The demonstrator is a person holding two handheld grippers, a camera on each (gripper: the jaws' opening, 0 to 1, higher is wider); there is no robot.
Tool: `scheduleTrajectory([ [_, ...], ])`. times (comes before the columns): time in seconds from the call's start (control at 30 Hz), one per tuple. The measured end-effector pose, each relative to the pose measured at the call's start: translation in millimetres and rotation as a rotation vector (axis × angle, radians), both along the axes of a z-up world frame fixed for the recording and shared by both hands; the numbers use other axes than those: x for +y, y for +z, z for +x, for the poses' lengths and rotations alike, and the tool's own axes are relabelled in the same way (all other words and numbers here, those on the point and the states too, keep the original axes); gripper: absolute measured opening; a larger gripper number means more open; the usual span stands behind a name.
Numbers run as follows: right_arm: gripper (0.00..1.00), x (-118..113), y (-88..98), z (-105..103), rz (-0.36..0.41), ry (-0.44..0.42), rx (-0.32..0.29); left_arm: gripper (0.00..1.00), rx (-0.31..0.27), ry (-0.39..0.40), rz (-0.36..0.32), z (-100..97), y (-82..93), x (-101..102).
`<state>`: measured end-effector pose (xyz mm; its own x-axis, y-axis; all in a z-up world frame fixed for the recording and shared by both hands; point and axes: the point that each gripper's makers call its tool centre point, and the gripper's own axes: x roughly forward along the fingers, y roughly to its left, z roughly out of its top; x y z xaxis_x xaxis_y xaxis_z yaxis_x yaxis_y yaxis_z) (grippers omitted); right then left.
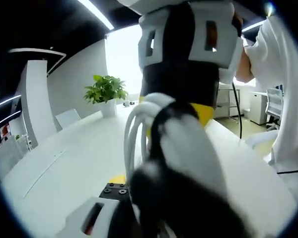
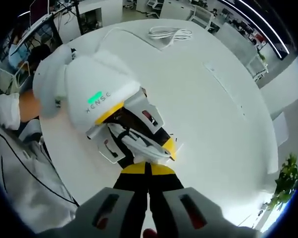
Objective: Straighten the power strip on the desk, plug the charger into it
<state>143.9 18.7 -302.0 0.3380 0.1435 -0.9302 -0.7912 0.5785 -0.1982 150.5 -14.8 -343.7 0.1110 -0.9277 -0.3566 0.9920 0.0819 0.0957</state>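
Charger (image 1: pixel 188 148) and its white cable (image 1: pixel 134 134) sit right up against the lens in the left gripper view, held above the desk (image 1: pixel 74 158). The charger is a blurred white block with dark parts. The cable is wound into several neat loops on its left side, with a dark band across them.

At the far left of that view the white desk runs back to a potted plant (image 1: pixel 107 91) by the pale wall. In the middle, the right gripper (image 1: pixel 174 106) comes down from the top. It has a white casing with slots, a black centre and yellow tips, and the tips rest at the top of the cable loops. On the right stands a person in a white top (image 1: pixel 283 99), with an office chair (image 1: pixel 274 104) behind.

In the right gripper view, a person's sleeve shows at the left edge. Next comes the left gripper (image 2: pixel 144 144), with a white domed housing and a small green light. Its jaws are clamped on the white charger bundle, which hangs over the desk near its front edge. From the bottom rise the right gripper's own jaws, lying close together with their yellow tips against the bundle; I cannot tell whether they pinch it. A coil of white cord (image 2: pixel 170 33) lies well apart on the far side of the desk.
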Motion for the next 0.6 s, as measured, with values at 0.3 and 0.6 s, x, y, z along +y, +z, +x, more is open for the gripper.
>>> scheduleTrajectory([
  [0.3,0.0,0.0,0.0,1.0,0.023,-0.032,0.049,0.35,-0.006,-0.002,0.001,0.3,0.4,0.7],
  [0.6,0.0,0.1,-0.5,1.9,-0.026,-0.004,0.01,0.35,-0.028,-0.003,0.009,1.8,-0.7,2.5],
])
